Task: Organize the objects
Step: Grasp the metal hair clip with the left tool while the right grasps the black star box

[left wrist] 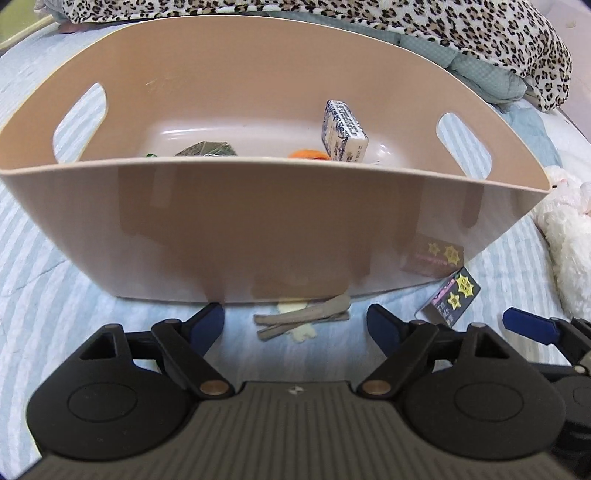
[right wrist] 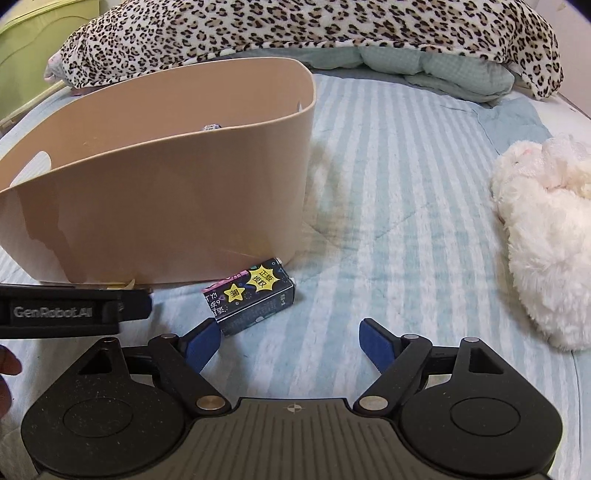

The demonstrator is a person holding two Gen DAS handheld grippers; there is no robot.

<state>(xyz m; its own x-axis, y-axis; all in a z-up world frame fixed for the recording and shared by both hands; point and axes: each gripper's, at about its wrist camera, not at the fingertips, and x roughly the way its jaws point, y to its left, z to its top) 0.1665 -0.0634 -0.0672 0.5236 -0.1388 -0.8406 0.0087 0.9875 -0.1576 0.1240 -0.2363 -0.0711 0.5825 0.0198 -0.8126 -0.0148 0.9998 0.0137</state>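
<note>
A beige plastic bin (left wrist: 236, 221) stands on the striped bed; it also shows in the right wrist view (right wrist: 166, 192). Inside it are a blue-and-white box (left wrist: 345, 131), an orange item (left wrist: 308, 153) and a dark patterned item (left wrist: 205, 149). A grey hair clip (left wrist: 303, 319) lies on the bed against the bin's front, between the fingers of my open left gripper (left wrist: 295, 325). A small dark box with yellow stars (right wrist: 251, 297) lies by the bin's right corner, also in the left wrist view (left wrist: 450, 297). My right gripper (right wrist: 288, 343) is open and empty just in front of it.
A white plush toy (right wrist: 543, 229) lies on the bed at the right. A leopard-print blanket (right wrist: 295, 29) and a pale green quilt (right wrist: 436, 70) are piled along the far side. The left gripper's body (right wrist: 66, 310) reaches in from the left.
</note>
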